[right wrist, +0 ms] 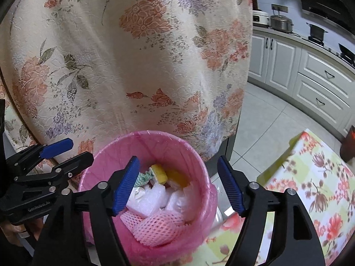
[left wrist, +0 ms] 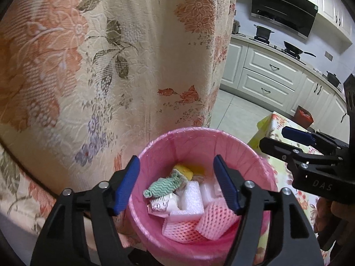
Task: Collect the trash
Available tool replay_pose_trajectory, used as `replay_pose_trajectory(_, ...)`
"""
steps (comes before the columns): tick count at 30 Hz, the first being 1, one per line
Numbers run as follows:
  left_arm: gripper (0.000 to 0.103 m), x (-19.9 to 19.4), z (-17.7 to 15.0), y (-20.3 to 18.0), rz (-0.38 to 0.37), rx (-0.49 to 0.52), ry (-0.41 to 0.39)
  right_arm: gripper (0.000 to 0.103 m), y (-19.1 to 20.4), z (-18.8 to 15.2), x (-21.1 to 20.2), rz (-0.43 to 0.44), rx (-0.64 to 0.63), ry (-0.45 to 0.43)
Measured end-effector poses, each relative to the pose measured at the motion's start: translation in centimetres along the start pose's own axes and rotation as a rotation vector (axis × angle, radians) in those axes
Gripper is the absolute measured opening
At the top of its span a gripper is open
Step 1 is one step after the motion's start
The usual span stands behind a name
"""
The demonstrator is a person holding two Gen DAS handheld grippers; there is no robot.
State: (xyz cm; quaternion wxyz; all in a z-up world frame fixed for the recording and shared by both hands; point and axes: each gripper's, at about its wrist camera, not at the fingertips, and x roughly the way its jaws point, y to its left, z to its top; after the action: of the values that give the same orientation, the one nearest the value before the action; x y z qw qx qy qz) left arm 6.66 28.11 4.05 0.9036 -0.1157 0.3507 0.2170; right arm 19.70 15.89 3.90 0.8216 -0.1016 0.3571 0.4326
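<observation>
A pink-lined trash bin (left wrist: pixel 255 155) stands below both grippers; it also shows in the right wrist view (right wrist: pixel 199 161). Inside lie pink foam fruit nets (left wrist: pixel 213 221) (right wrist: pixel 159 228), white foam pieces (left wrist: pixel 190 197) (right wrist: pixel 150 199), a green-and-white wavy cloth (left wrist: pixel 162 186), a yellow sponge (left wrist: pixel 184 170) (right wrist: pixel 159 174) and a small wrapper (left wrist: pixel 159 206). My left gripper (left wrist: pixel 177 186) is open and empty above the bin. My right gripper (right wrist: pixel 177 186) is open and empty above the bin; it shows in the left wrist view (left wrist: pixel 286 139) at the right.
A floral curtain-like cloth (left wrist: pixel 99 66) (right wrist: pixel 133 55) hangs just behind the bin. A table with a floral cover (right wrist: pixel 310 188) (left wrist: pixel 275 128) sits right of the bin. Kitchen cabinets (left wrist: pixel 266 75), a stove with pots and a range hood are at the far right.
</observation>
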Motion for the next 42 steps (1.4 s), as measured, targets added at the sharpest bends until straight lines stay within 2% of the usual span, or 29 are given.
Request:
replay_pose_trajectory(6,0.086,-2.1,-1.8,-0.3,-0.005,-0.006,0.029,0.079,-0.5,-2.3,-2.7,-0.026,0.038,-0.015)
replay_pose_trajectory(12,0.096,-3.9,-3.7,-0.2,0.001,-0.018,0.047,0.085,-0.1,-4.6,-5.2,-0.069,0.032,-0.027)
replay_pose_trajectory(23,0.098,-6.3,-6.2,0.0,0.003,-0.026,0.064,0.085,1.1,-7.7,-7.5,-0.075,0.016,-0.020)
replay_pose_trajectory(42,0.098,-7.1,-6.5,0.0,0.004,-0.034,0.058,0.085,2.0,-7.8,-7.9,-0.077,-0.006,-0.024)
